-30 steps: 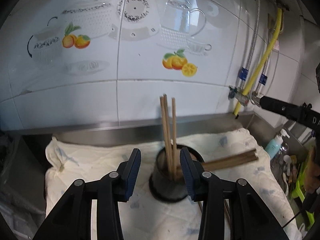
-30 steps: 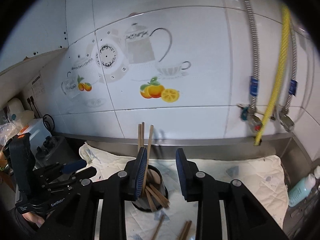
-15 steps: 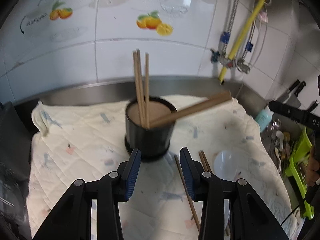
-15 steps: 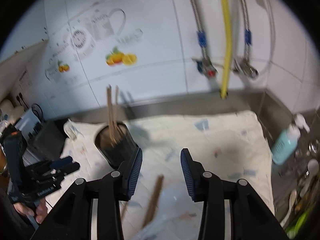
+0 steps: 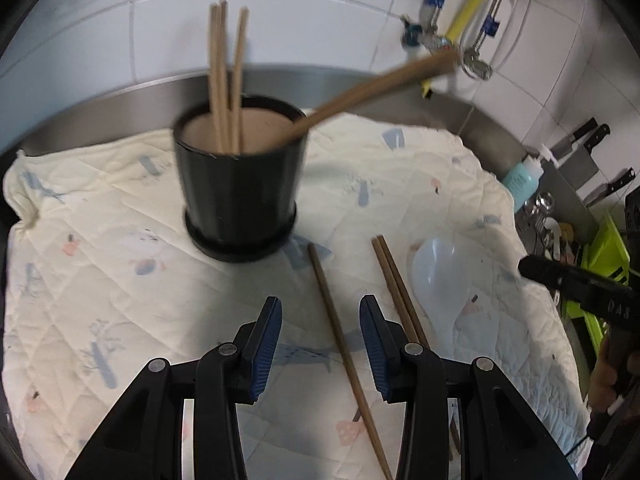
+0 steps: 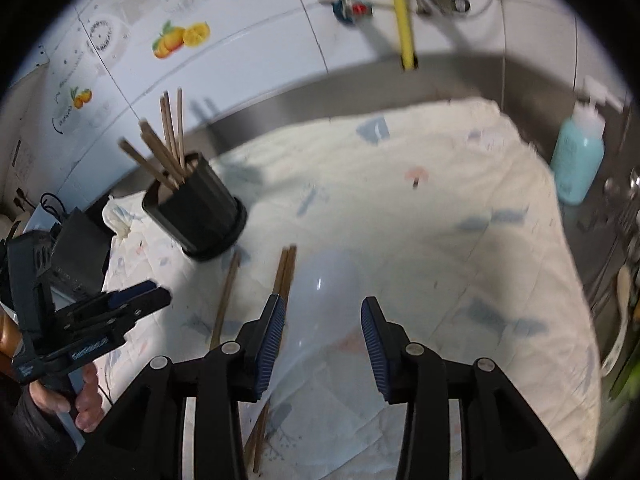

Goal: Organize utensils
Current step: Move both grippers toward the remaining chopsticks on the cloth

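A black holder [image 5: 240, 184] stands on the quilted cloth [image 5: 100, 280] with several wooden chopsticks [image 5: 224, 72] upright in it and a pair leaning out to the right. A single chopstick [image 5: 340, 340] lies on the cloth under my open left gripper [image 5: 320, 344], running between its fingers. Right of it lie a chopstick pair [image 5: 396, 292] and a white spoon [image 5: 440, 276]. In the right wrist view my right gripper [image 6: 322, 340] hangs open over the white spoon [image 6: 332, 292], with nothing held. The holder [image 6: 200, 212] is far left there, and the left gripper [image 6: 120, 304] is below it.
A steel ledge and tiled wall [image 5: 360, 8] run behind the cloth, with hoses and a yellow pipe [image 6: 404, 20]. A turquoise bottle [image 6: 576, 160] stands right of the cloth, beside knives [image 5: 588, 136], a green rack [image 5: 600, 256] and loose cutlery. A hand [image 6: 80, 404] holds the left gripper.
Both grippers have dropped from the holder's height towards the cloth and tilted downward. The right one swung right, away from the holder to over the spoon, and its jaws stand wider.
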Action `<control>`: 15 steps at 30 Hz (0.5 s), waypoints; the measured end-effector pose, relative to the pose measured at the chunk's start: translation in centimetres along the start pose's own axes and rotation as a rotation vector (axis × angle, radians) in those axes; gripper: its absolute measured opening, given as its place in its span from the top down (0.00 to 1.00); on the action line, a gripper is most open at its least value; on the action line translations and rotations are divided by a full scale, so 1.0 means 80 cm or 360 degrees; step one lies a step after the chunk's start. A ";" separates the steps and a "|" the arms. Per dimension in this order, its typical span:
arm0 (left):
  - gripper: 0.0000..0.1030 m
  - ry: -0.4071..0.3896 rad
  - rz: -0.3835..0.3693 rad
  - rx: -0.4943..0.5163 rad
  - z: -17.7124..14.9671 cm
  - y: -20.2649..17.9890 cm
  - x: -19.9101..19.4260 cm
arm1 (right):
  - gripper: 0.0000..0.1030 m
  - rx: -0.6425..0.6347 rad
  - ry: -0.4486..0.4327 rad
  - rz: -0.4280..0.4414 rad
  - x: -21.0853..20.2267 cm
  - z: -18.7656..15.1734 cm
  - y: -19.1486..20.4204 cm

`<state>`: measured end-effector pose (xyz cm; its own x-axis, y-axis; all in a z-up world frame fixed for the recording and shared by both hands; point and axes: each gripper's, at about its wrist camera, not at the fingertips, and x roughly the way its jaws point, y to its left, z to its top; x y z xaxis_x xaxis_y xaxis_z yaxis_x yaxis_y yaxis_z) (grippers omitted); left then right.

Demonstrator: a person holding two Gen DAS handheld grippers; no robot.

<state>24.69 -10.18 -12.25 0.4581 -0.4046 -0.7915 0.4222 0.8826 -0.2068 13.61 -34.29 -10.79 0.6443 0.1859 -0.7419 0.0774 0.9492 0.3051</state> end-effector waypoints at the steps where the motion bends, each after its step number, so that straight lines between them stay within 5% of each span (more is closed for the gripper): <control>1: 0.57 0.0018 -0.0003 0.0007 0.000 -0.002 0.009 | 0.57 -0.0001 0.0011 -0.0008 0.003 -0.003 0.001; 15: 0.67 0.0176 -0.0041 -0.0001 0.018 -0.006 0.112 | 0.57 0.0200 0.0089 0.0040 0.036 -0.021 -0.023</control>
<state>29.70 -14.55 -18.43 0.3579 -0.3981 -0.8446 0.4324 0.8724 -0.2280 14.07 -35.07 -14.50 0.6039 0.2268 -0.7641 0.1584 0.9054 0.3939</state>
